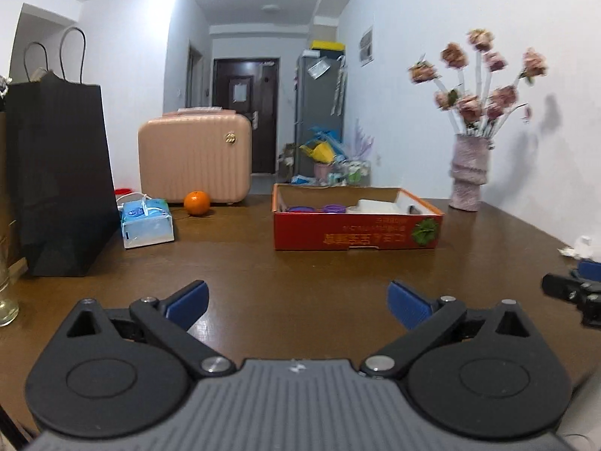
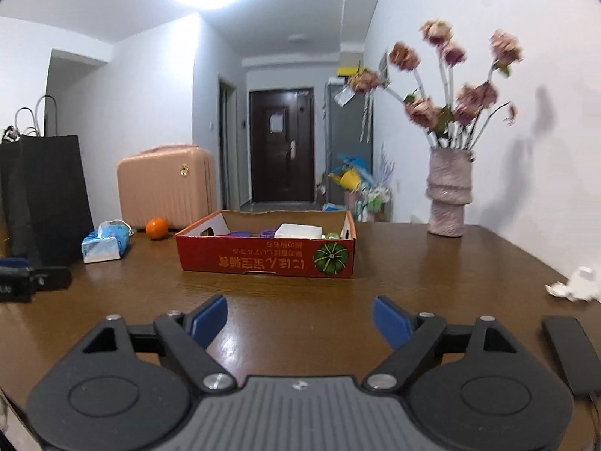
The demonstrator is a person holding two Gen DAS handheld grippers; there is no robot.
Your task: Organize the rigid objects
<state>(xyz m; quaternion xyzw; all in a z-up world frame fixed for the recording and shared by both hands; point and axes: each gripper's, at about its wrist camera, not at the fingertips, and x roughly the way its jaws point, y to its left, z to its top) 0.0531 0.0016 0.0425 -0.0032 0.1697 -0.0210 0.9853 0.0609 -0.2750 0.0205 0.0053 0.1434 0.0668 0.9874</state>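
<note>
A red cardboard box [image 1: 357,231] [image 2: 266,259] sits on the brown table, well ahead of both grippers. Inside lie purple round lids [image 1: 332,208] [image 2: 271,232] and a white block [image 1: 375,206] [image 2: 298,230]. My left gripper [image 1: 298,302] hovers low over the table, jaws wide open, nothing between its blue pads. My right gripper [image 2: 299,321] is likewise open and empty; part of it appears at the right edge of the left wrist view [image 1: 573,289]. The left gripper's side shows at the left edge of the right wrist view [image 2: 26,282].
An orange [image 1: 196,203] [image 2: 156,228], a tissue pack [image 1: 147,223] [image 2: 105,246], a pink case [image 1: 195,159] and a tall black bag [image 1: 60,176] stand at the left. A vase with flowers [image 1: 467,174] [image 2: 447,197] stands far right. Crumpled paper [image 2: 574,285] and a flat black object [image 2: 569,353] lie at the right.
</note>
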